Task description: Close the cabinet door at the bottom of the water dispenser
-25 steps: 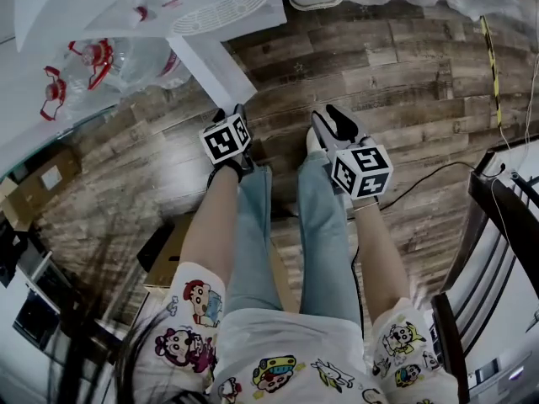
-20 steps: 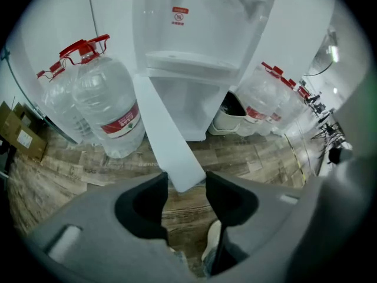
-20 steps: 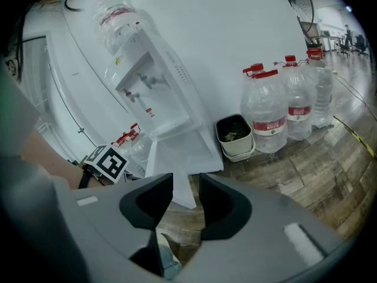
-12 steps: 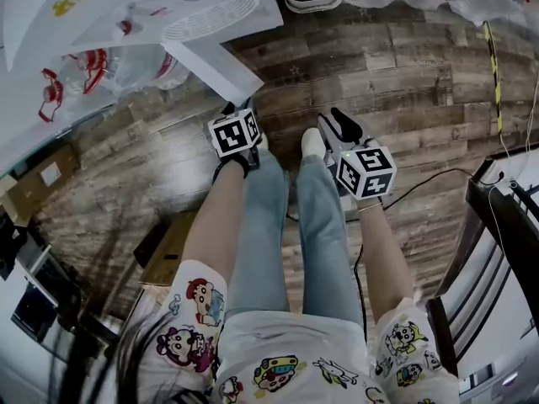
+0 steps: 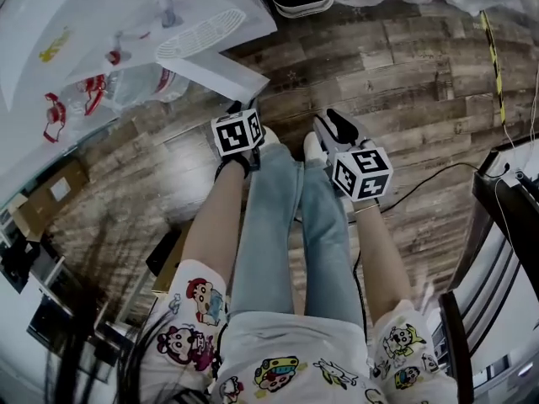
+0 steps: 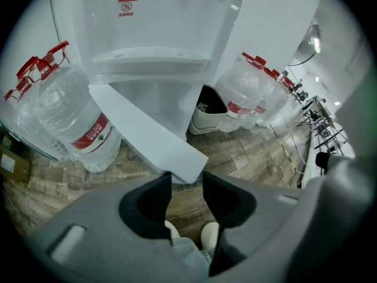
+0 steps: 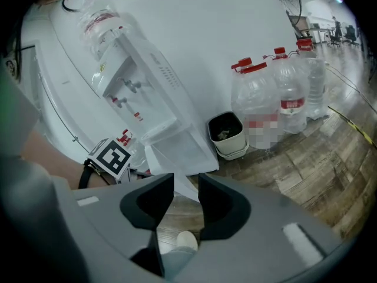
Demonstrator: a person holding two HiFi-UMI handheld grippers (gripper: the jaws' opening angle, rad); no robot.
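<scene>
Room: grey-brown plank floor (image 5: 404, 66), worn look, with a white wall (image 7: 224, 28) behind. Far left, a cardboard box (image 5: 46, 194) sits on the floor. Next come clear water bottles (image 5: 93, 91) with red handles, standing against the white water dispenser (image 7: 156, 81). Its drip grille (image 5: 202, 22) shows from above.

Cabinet door (image 5: 223, 67) at the dispenser base: open, swung out over the floor, free edge toward the person.

Left gripper (image 6: 187, 178): points steeply down at that free corner. Jaws are partway apart and have just been closing. The door corner is right at the tips, not pinched; whether it touches is unclear. Through the gap: floor and the person's shoes (image 6: 209, 237).

Legs (image 5: 269, 225) in jeans, centre. A black-lined bin (image 7: 227, 134) stands just right of the dispenser, with more bottles beyond it.

Right gripper (image 7: 185, 181): right of the legs and apart from the door. Jaws are partway apart, just narrowed a touch, empty.

Further right, a black cable (image 5: 429, 175) runs across the planks. Then a yellow-black tape strip (image 5: 491, 57) and a dark frame (image 5: 509, 217) at the edge.
</scene>
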